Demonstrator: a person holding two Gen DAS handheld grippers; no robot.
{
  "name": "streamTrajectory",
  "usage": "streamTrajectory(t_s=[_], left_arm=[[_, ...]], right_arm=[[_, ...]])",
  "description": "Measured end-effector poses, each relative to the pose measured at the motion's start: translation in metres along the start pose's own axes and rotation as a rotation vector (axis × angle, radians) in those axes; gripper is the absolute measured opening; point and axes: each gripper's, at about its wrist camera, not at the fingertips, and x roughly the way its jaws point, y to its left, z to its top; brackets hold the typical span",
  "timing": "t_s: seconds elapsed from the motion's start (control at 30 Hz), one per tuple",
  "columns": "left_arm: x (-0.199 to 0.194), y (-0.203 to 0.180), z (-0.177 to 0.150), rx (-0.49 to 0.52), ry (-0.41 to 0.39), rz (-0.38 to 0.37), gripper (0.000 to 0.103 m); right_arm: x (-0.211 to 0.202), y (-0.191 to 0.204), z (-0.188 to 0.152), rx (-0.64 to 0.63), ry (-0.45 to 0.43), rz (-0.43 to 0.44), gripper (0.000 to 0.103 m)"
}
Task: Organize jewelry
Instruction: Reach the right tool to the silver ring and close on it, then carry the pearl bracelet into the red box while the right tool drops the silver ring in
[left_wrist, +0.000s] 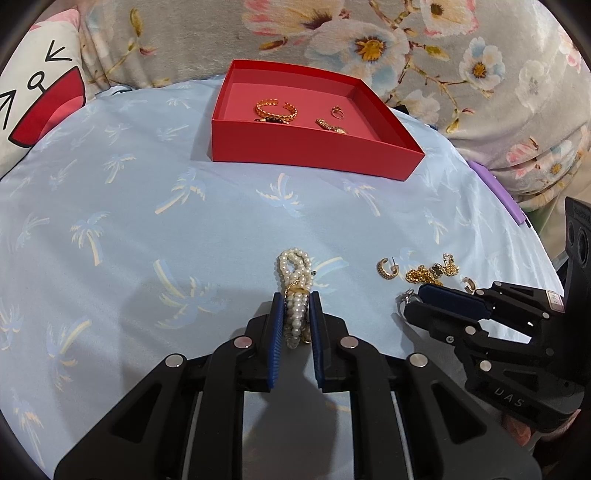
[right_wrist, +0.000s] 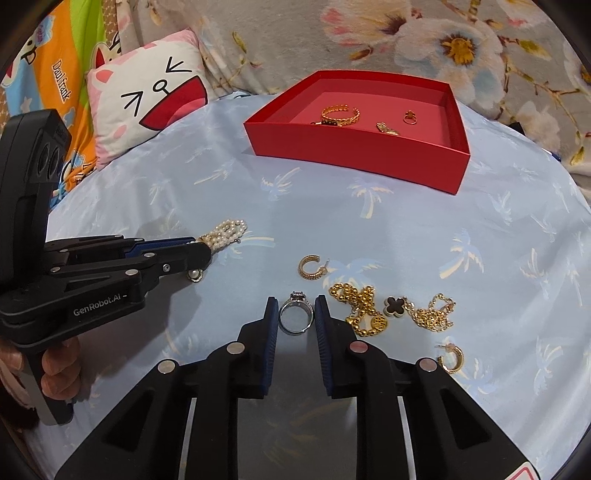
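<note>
Left gripper (left_wrist: 298, 310) fingers clamped on pearl bracelet (left_wrist: 295, 275). Right gripper (right_wrist: 295, 314) fingers slightly apart, bracketing silver ring (right_wrist: 295, 316). Red box (right_wrist: 369, 162) lies straight ahead of both.

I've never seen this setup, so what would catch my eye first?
The red box at the far side of the blue cloth, gold pieces inside. Nearer, the left claw is clamped on a pearl bracelet, and a silver ring sits between the right claw's pads.
</note>
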Motion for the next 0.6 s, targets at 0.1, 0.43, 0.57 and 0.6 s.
streamTrajectory(t_s=[0.1,0.43,0.57,0.6], left_arm=[[-0.002,-0.003,0.002,0.014,0.009,-0.008,0.012],[-0.03,-0.016,0.103,0.091,-0.139,-0.033,0.003],[-0.026,-0.016,0.163,0.103,-0.214,0.0,0.0],[-0.022,-0.016,0.179,0.106,-0.219,-0.009,0.0]], right_arm=[[-0.009,-0.01,0.006,0.037,-0.012,0.027,0.019],[-0.036,-0.071,0.099,0.116,-0.122,0.032,0.019],[-0.028,-0.09,0.16,0.119,-0.174,-0.009,0.019],[-0.024,-0.094,0.171,0.115,-0.179,-0.015,0.019]])
